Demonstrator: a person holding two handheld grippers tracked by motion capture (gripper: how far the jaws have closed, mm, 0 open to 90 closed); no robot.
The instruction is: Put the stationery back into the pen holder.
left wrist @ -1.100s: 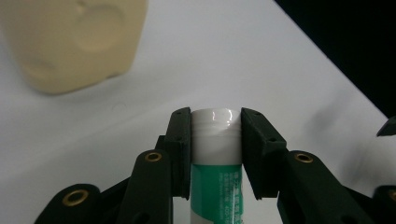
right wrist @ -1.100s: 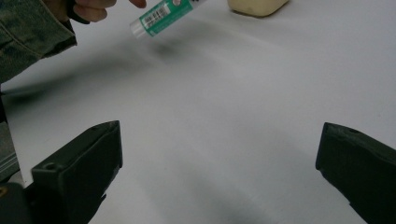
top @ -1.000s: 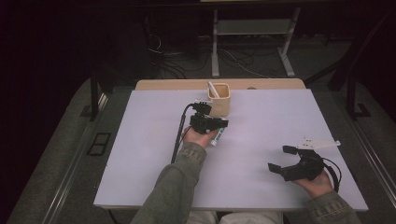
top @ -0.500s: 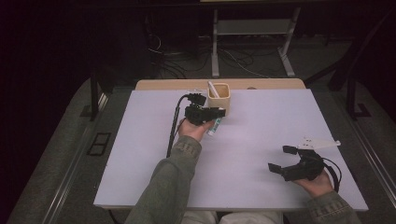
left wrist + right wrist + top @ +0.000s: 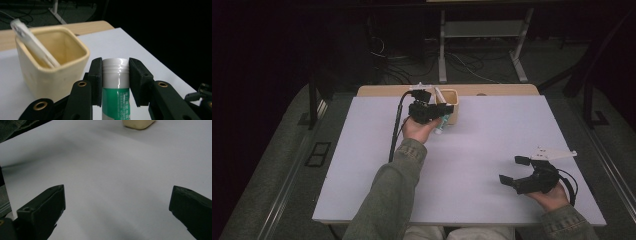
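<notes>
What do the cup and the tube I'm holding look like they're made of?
Cup: probably glazed ceramic, possibly hard plastic; cream, thick rounded rim, soft sheen.
Tube: looks like plastic; glossy white ribbed cap with a bright highlight, smooth green-and-white printed body. The left tongs press on it just below the cap.

The toothpaste tube (image 5: pixel 115 96) looks like glossy plastic, its white cap (image 5: pixel 115 71) smooth and shiny. The cream cup (image 5: pixel 51 66) seems glazed ceramic, softly sheened. The table (image 5: pixel 482 145) wears a matt white top, edged in pale wood.
</notes>
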